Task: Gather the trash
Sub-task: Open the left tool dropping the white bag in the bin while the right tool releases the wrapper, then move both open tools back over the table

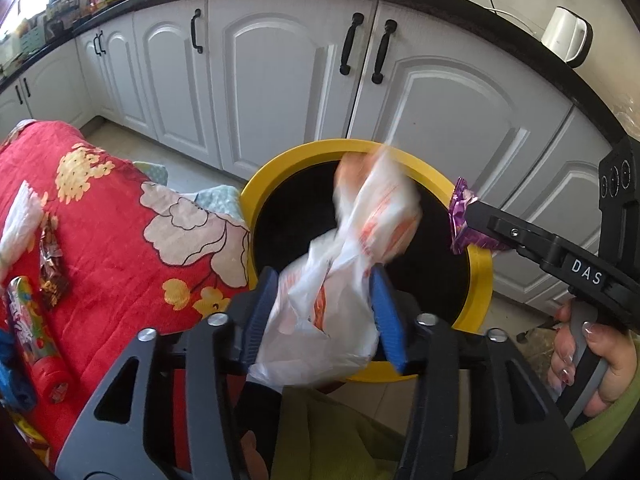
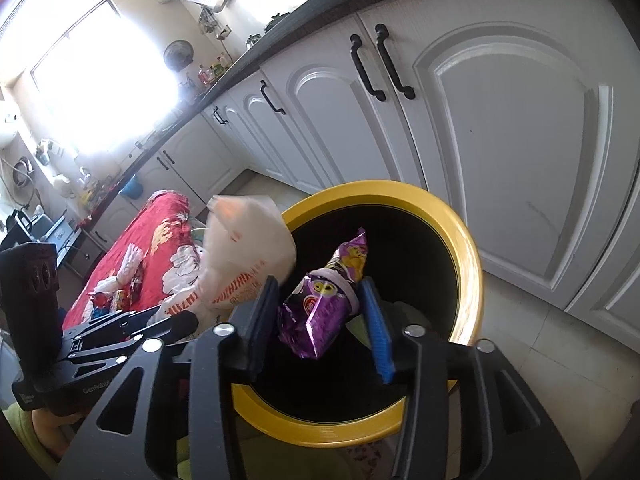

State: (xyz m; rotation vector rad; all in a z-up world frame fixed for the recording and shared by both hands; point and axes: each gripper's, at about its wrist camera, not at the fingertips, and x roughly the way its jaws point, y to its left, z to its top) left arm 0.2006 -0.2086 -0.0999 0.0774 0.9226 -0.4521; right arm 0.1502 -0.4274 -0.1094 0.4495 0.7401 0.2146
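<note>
Your bin (image 1: pixel 482 276) is yellow-rimmed with a black inside. The bag (image 1: pixel 344 280) you hold is white with orange print; your wrapper (image 2: pixel 328 300) is shiny purple with yellow figures. The cloth (image 1: pixel 120 240) is red with yellow and pale flowers.

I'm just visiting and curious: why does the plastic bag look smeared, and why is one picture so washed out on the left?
Left wrist view: the white plastic bag in the left gripper is motion-blurred at its top; cabinets curve from fisheye distortion. Right wrist view: the window is blown out with glare, while the purple wrapper in the right gripper over the yellow bin stays sharp.
</note>
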